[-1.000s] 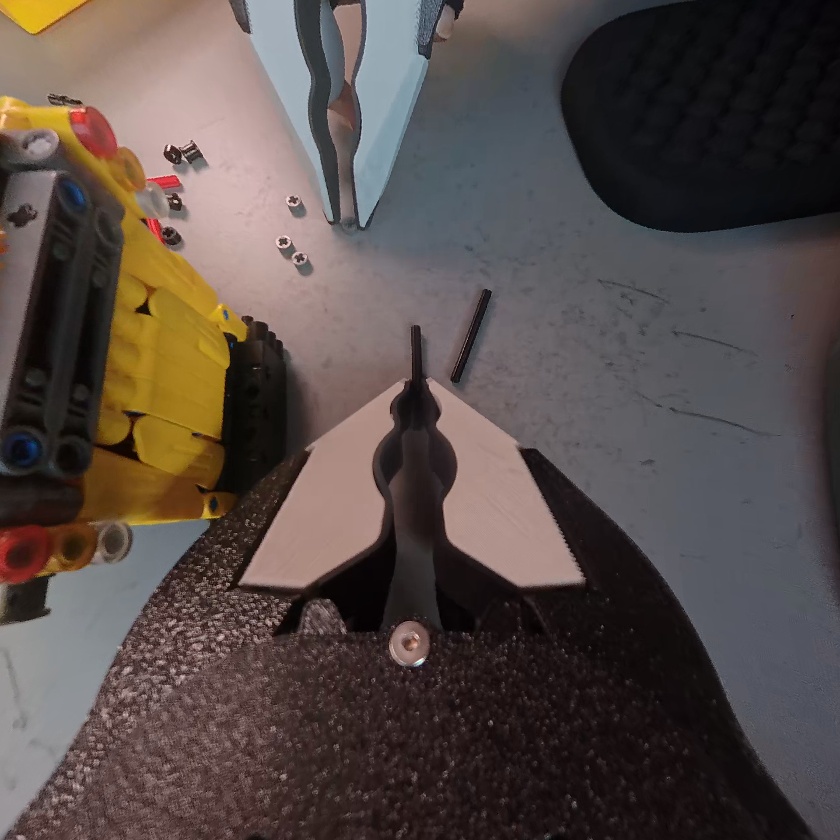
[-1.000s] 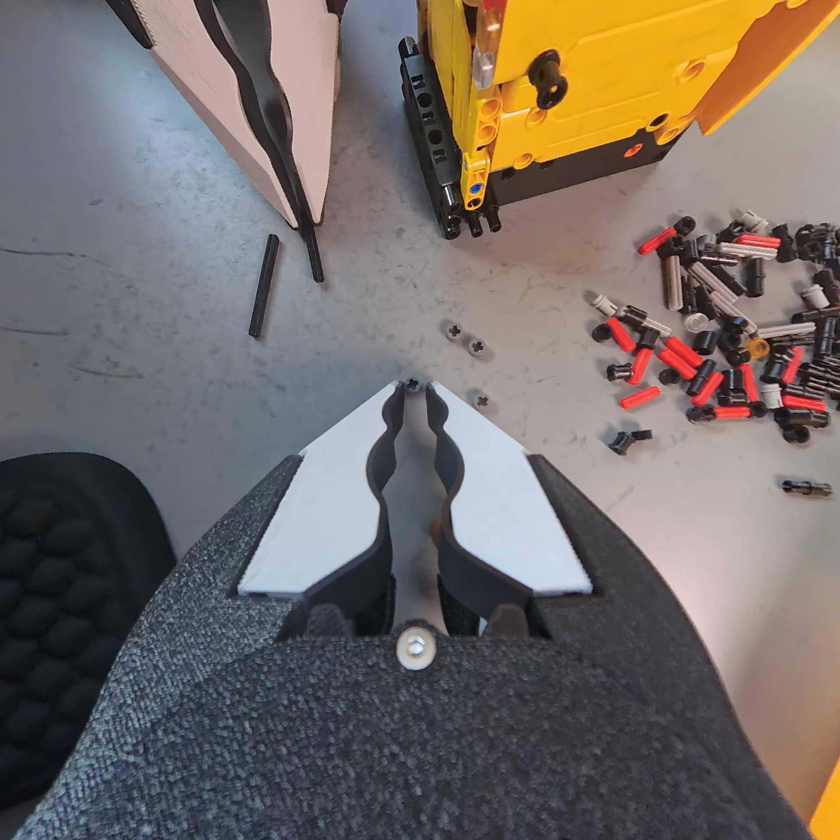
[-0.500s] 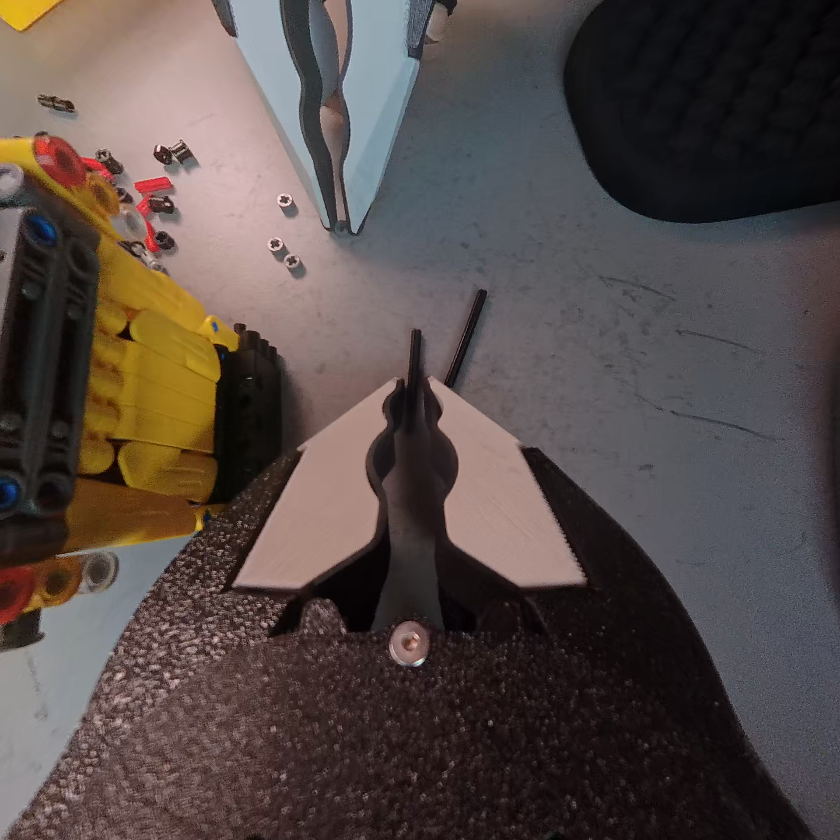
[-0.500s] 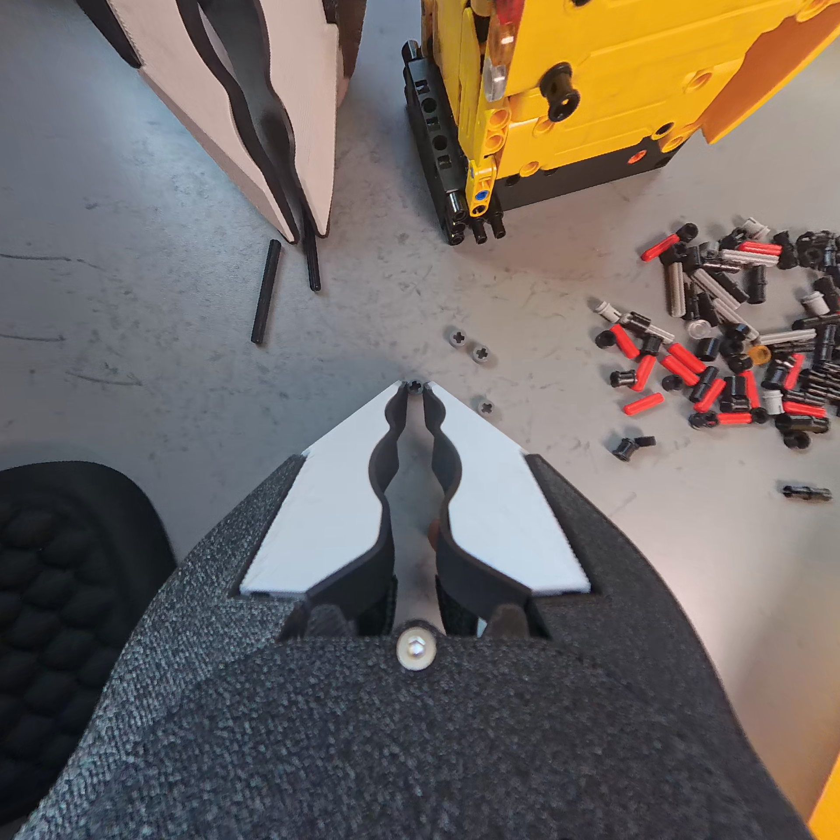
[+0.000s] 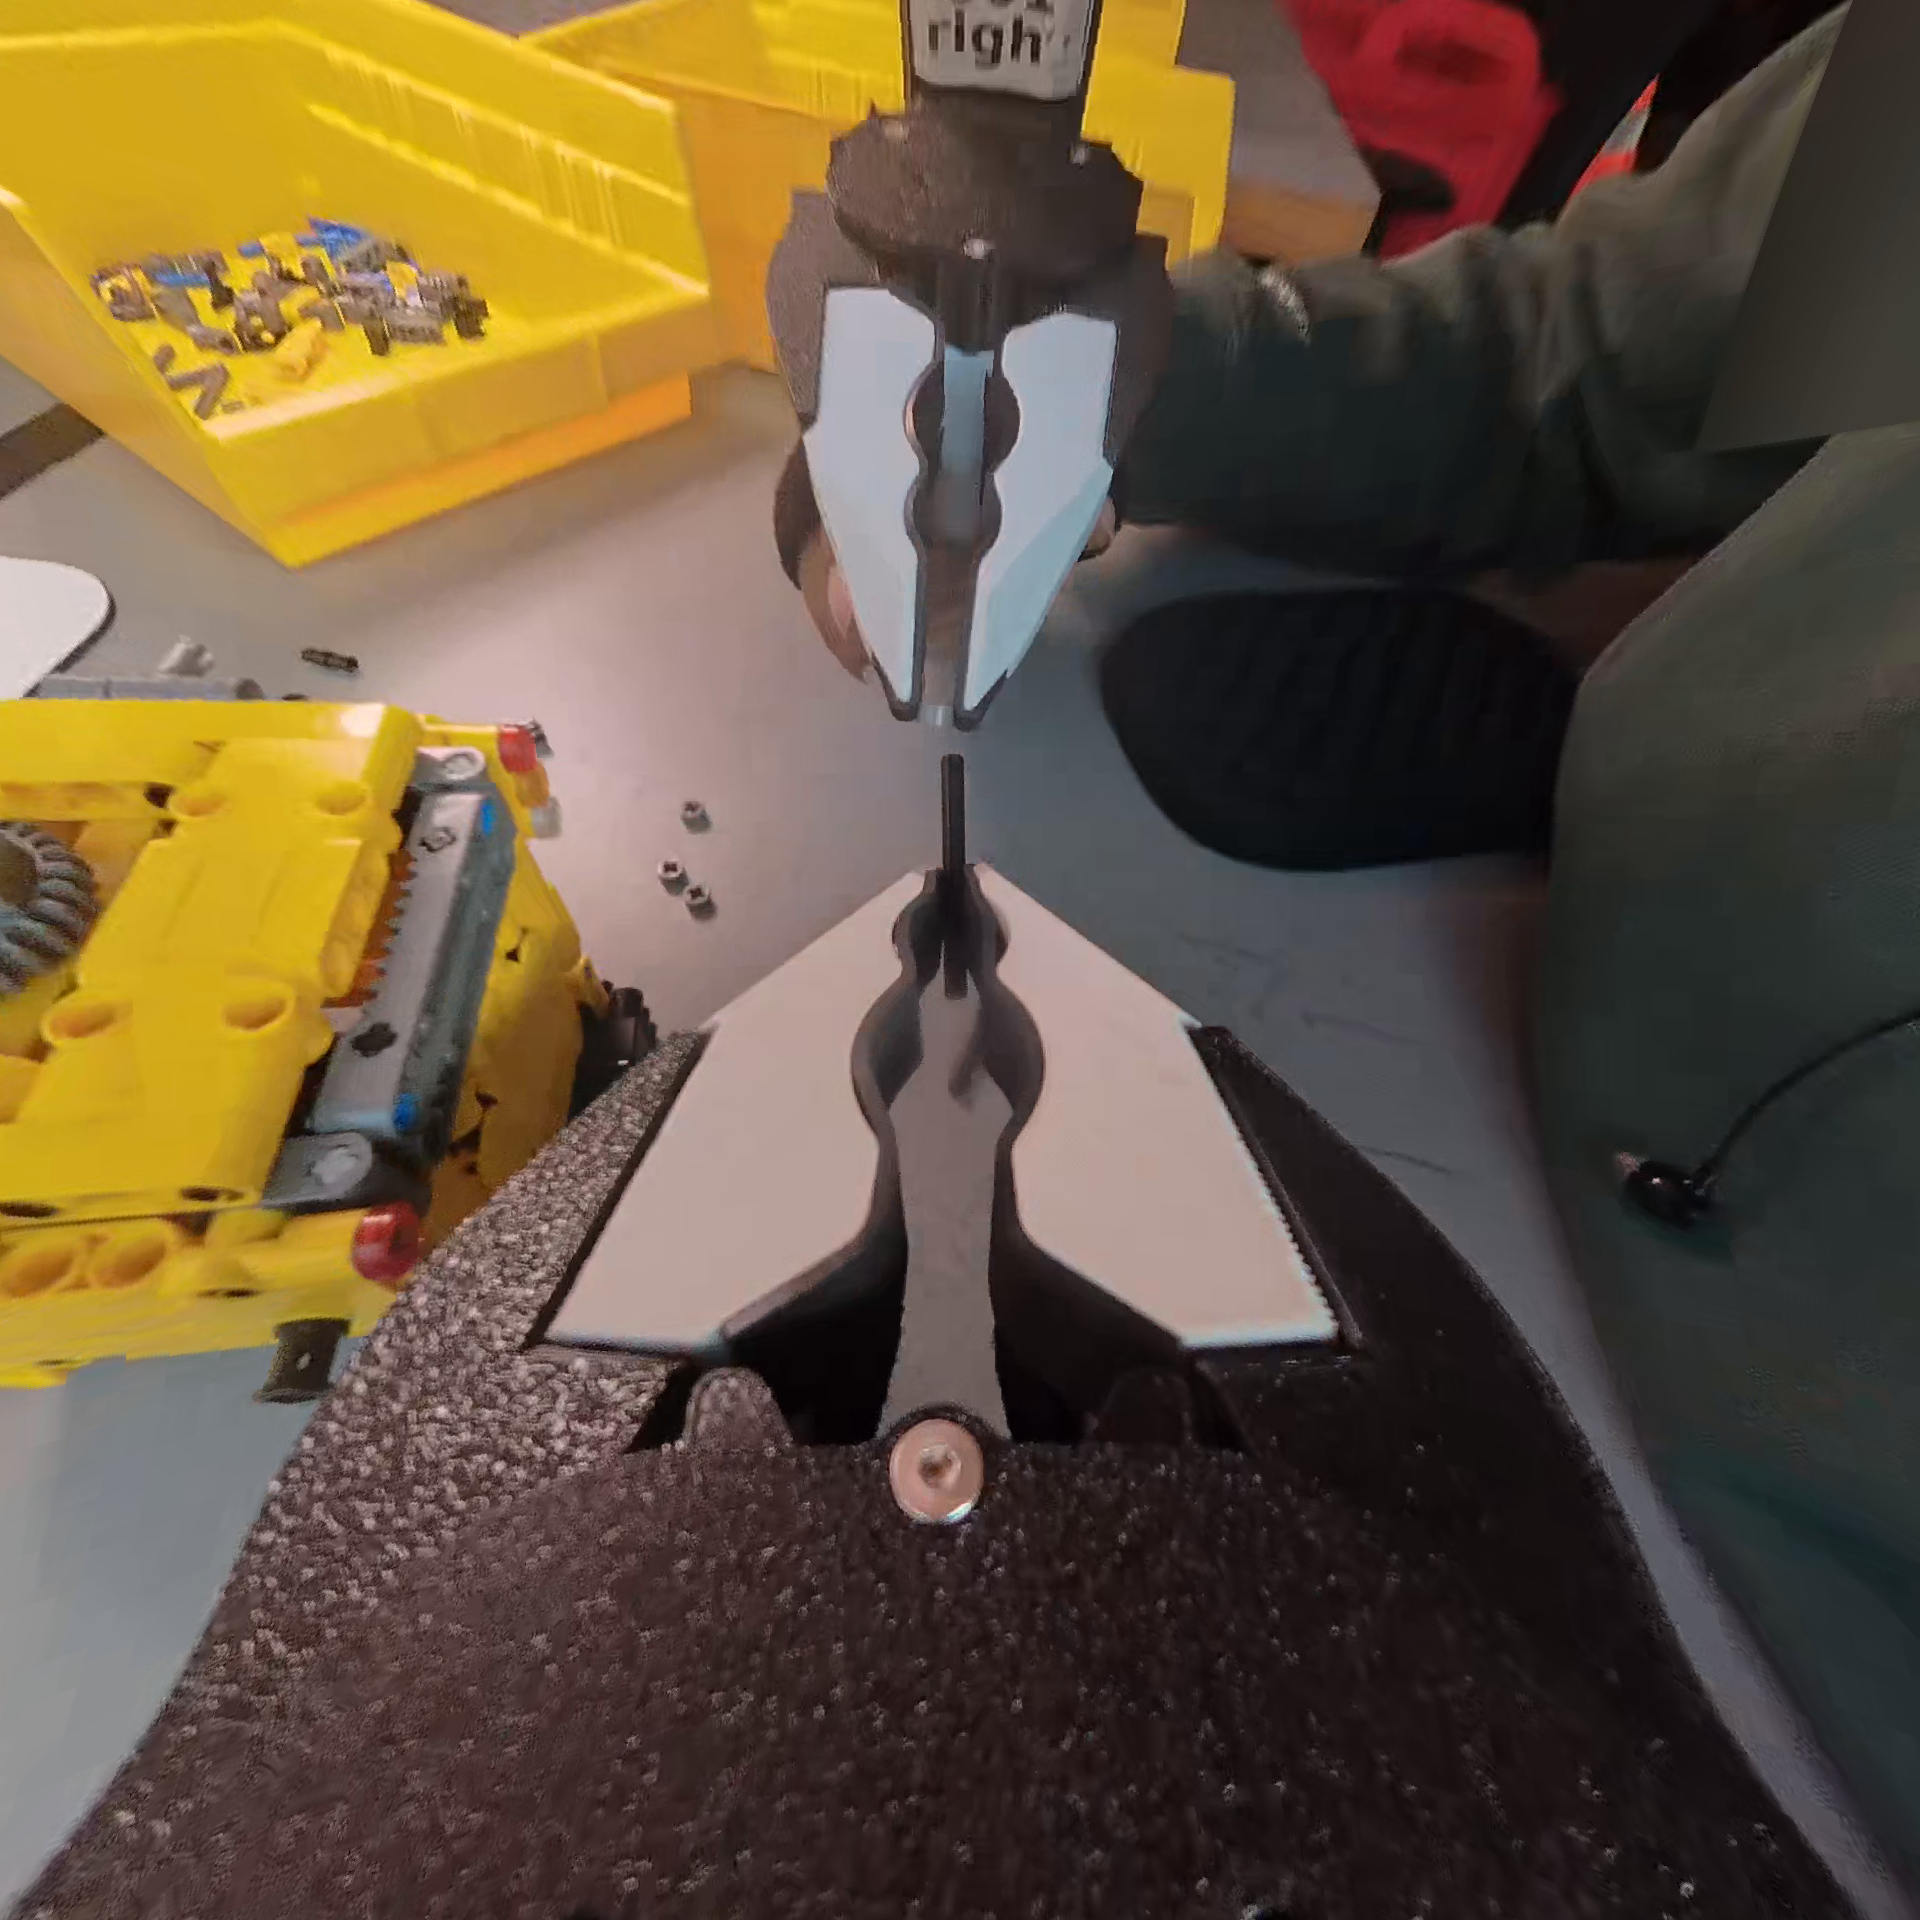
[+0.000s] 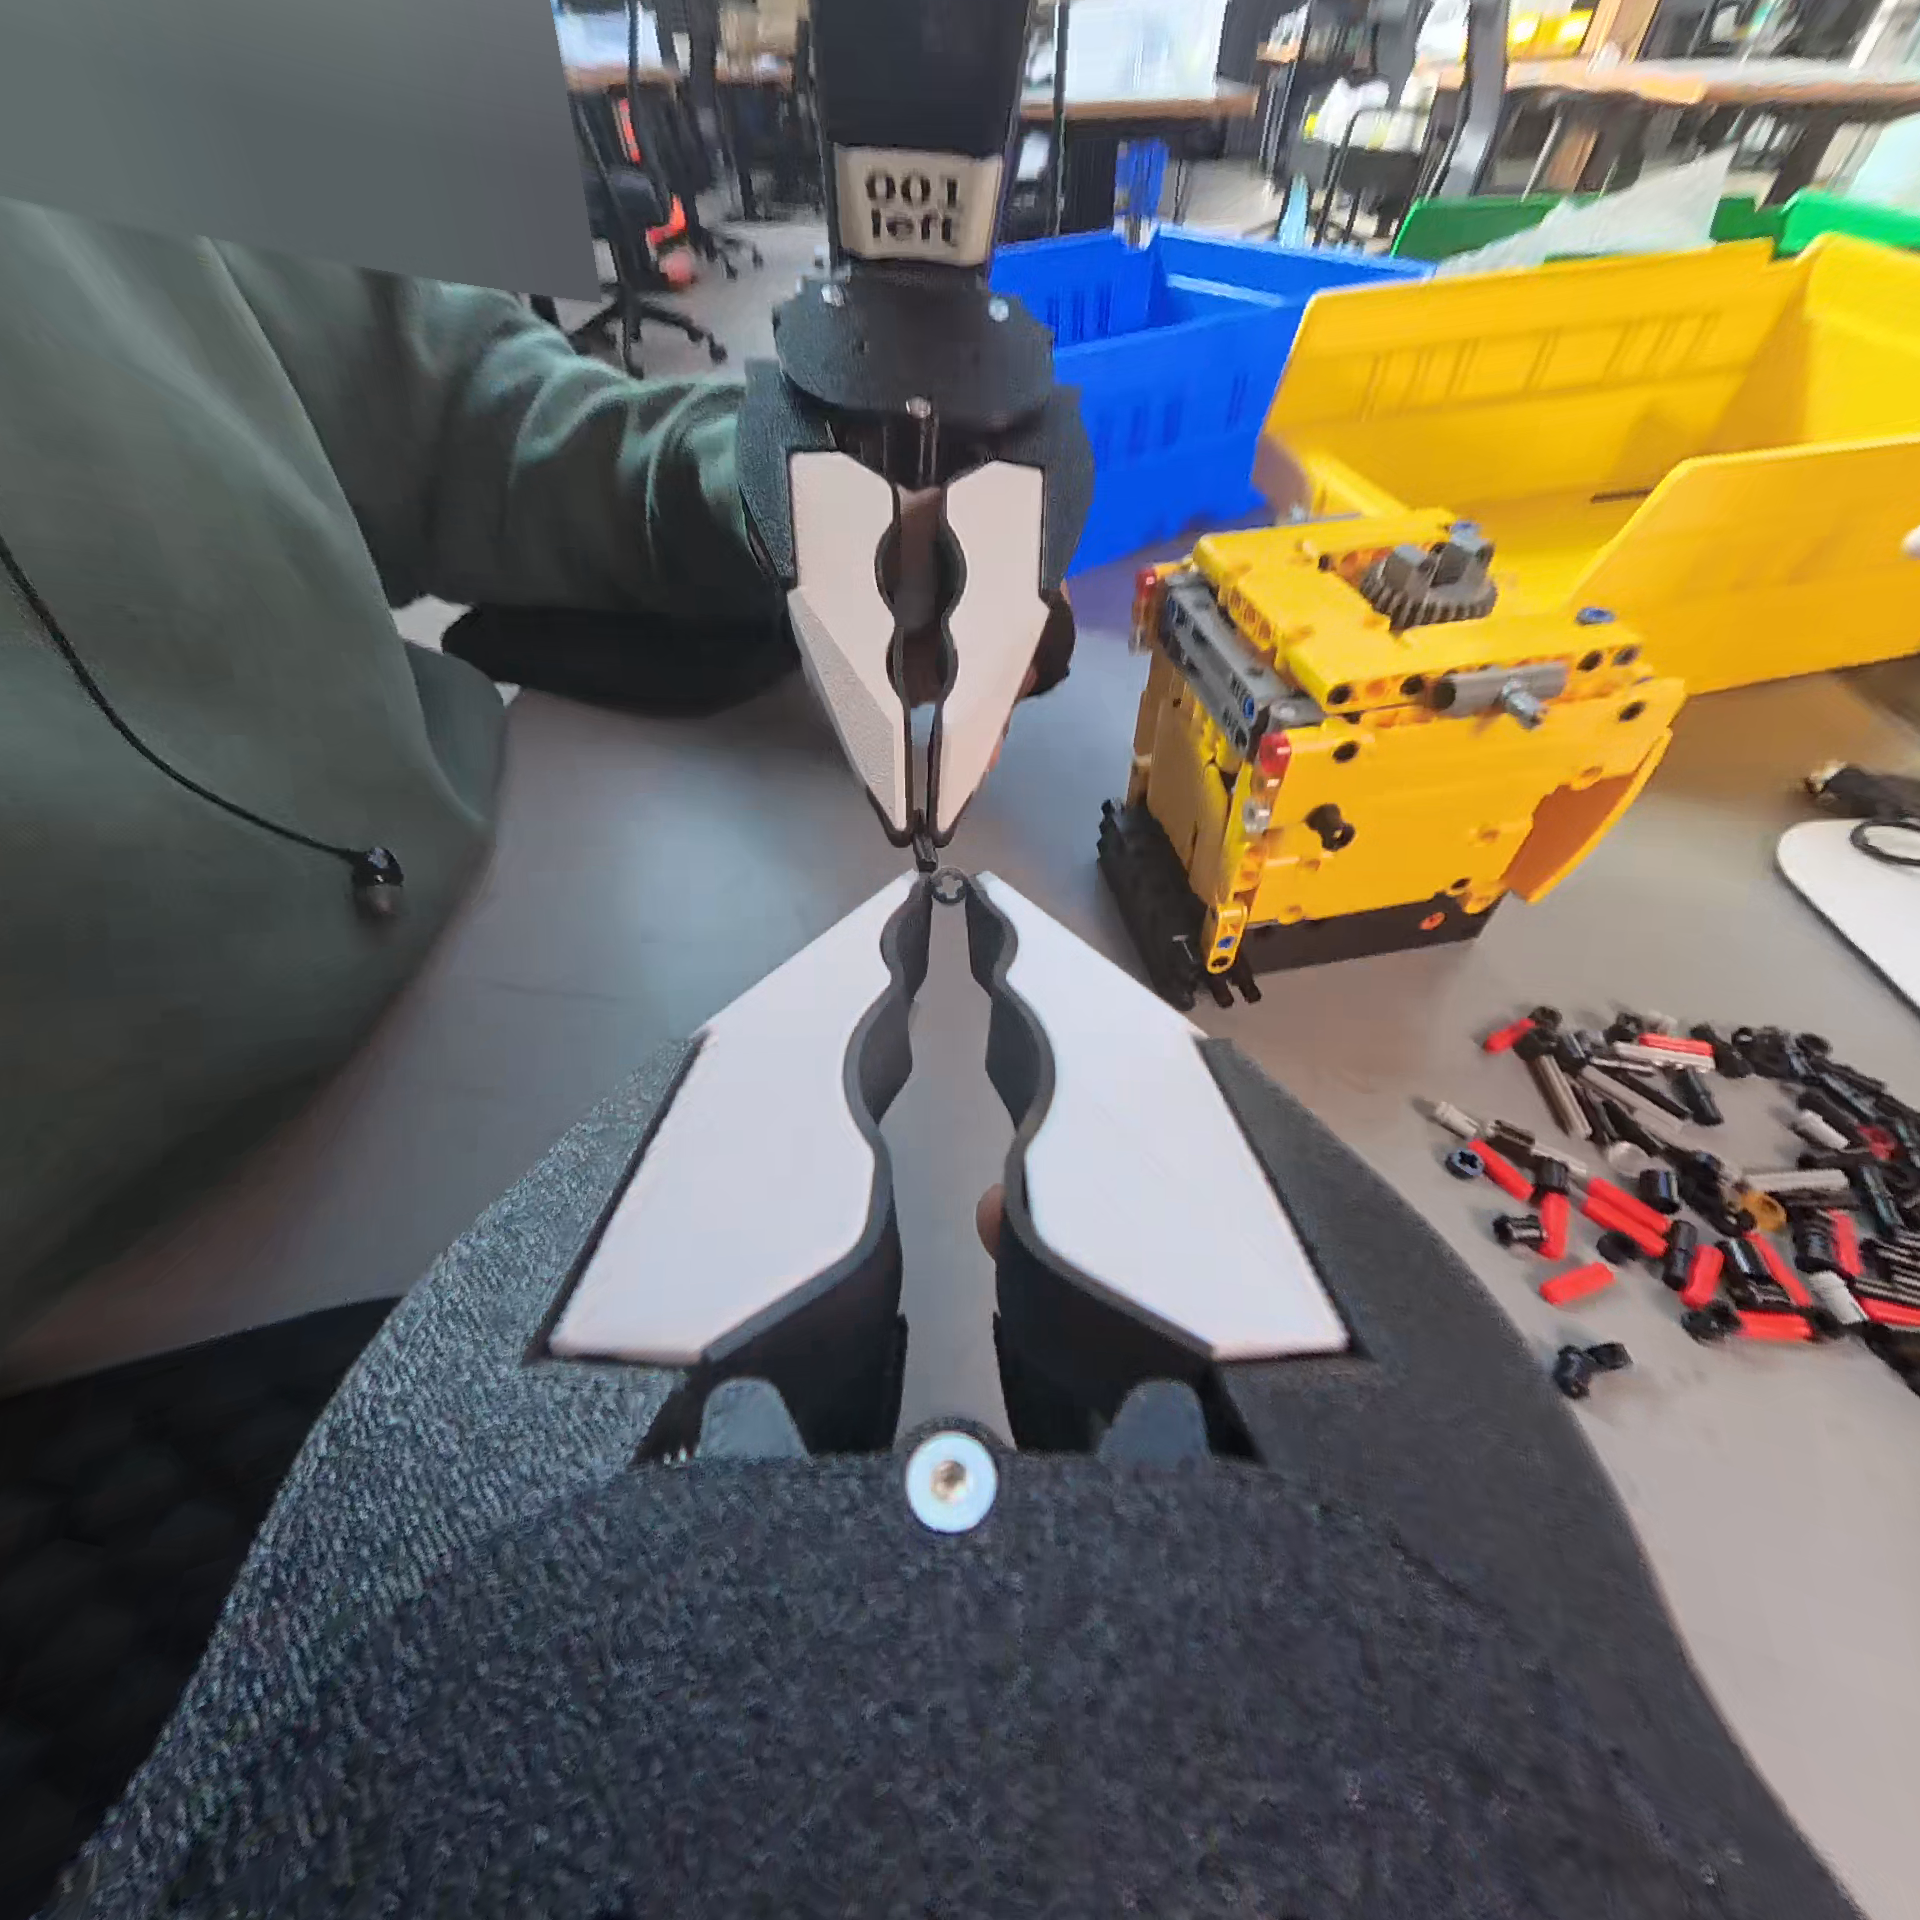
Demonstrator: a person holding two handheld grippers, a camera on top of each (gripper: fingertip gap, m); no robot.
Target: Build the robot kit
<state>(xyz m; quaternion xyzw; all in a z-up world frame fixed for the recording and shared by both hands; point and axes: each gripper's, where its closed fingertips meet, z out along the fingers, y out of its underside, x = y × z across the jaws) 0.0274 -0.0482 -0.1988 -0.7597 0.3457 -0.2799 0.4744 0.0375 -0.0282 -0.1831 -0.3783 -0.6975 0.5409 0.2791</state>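
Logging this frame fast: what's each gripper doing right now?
Left gripper: shut on a thin black plastic axle rod.
Right gripper: shut on a small grey plastic bush.

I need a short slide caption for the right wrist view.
Right tool grips a small grey bush, facing the left tool holding a black axle, beside a yellow brick model.

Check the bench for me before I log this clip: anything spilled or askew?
Loose red and black pins lie scattered on the table instead of in the yellow bin. The yellow brick model lies tipped on its side.
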